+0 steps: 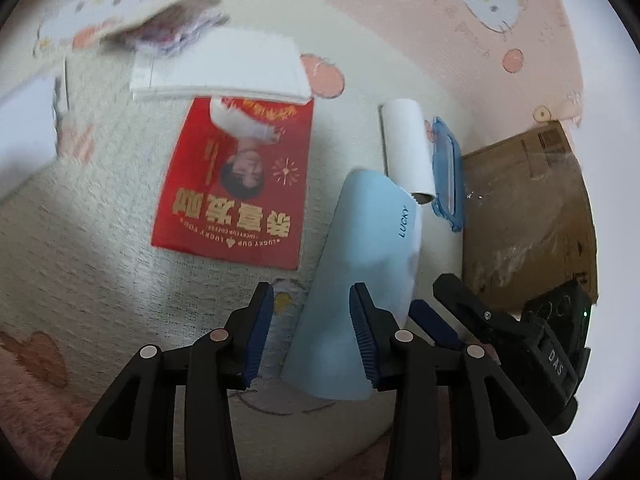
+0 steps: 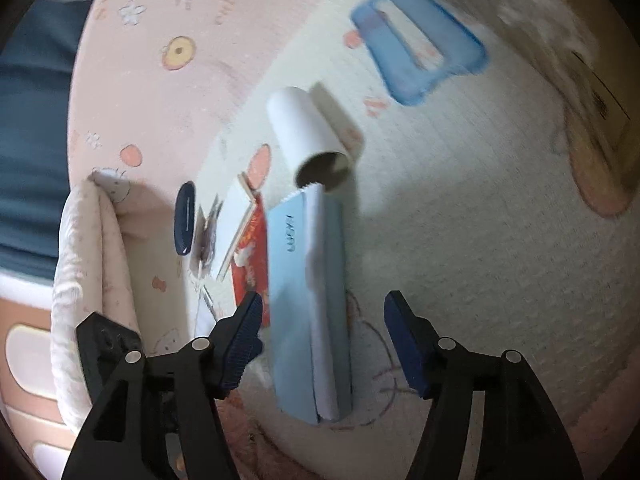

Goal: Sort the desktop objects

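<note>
Placing the blue folder square before letting go

Sorting flat things on the mat (image 1: 100, 240), which carries everything, so start from that and work down. Largest on it is the cardboard box (image 1: 528, 208), lying at the mat's far right edge as the left camera shows it. Next is the red booklet (image 1: 236, 184), flat and well left of the box, with a white pad (image 1: 220, 68) overlapping its far end. Between booklet and box lies the blue folder (image 1: 360, 272), the piece in hand, with a white roll (image 1: 408, 148) touching its far corner and a blue clip frame (image 1: 448, 172) just beside the roll, nearer the box.

The left gripper (image 1: 312, 336) stands part open; its right pad overlaps the folder's edge in the picture, and whether it touches I cannot tell. The right gripper (image 2: 324, 340) stands wide, straddling the folder's (image 2: 308, 300) near end, pads clear of it on both sides, holding nothing.

To do this well, I judge the folder should be squared alongside the booklet, long edges parallel, before either claw lifts. Its flap looks loose along one side, so a pinch ought to take both layers near the fold, not the open edge. Watch the roll: a nudge to the folder's far corner could set it rolling toward the box
</note>
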### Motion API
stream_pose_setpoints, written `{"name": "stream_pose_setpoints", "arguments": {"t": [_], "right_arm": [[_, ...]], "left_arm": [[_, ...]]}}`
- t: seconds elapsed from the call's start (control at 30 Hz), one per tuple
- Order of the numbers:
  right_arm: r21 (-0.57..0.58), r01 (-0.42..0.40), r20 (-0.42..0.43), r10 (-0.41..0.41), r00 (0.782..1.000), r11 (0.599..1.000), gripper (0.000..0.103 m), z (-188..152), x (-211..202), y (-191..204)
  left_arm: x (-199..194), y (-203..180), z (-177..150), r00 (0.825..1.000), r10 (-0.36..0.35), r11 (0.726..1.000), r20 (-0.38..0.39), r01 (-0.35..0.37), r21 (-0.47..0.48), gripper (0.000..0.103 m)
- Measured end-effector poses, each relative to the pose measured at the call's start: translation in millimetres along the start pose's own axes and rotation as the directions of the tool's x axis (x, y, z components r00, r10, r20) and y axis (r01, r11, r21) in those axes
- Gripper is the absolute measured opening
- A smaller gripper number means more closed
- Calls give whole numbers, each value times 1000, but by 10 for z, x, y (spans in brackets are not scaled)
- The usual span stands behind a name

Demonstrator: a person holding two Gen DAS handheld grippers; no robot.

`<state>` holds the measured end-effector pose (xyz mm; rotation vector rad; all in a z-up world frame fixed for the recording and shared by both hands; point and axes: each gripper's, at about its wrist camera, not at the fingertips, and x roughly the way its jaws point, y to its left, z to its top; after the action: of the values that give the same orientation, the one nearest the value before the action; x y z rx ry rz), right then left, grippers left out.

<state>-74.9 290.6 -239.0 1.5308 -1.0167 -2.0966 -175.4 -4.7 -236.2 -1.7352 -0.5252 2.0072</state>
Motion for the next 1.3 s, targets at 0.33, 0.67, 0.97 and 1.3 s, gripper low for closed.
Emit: {"name": "stream_pose_setpoints", "arguments": {"t": [0.33, 0.67, 0.97, 1.3], "right_arm": [[107, -85, -31, 88, 996, 991, 62, -31, 225, -137], [63, -34, -40, 36, 999, 997, 50, -11, 302, -33], [4, 0, 0, 0, 1000, 1000, 41, 20, 169, 135], [-113, -35, 80, 44, 996, 993, 41, 29, -291, 591]], "left_arm": [[242, -90, -16, 996, -80, 997, -48, 81, 6, 43], [252, -198, -71, 997, -72, 996, -33, 74, 54, 42], [-48, -348, -75, 994, -103, 988, 43, 98, 120, 35], [-586, -679, -133, 971, -174, 971, 165, 141, 195, 34]]}}
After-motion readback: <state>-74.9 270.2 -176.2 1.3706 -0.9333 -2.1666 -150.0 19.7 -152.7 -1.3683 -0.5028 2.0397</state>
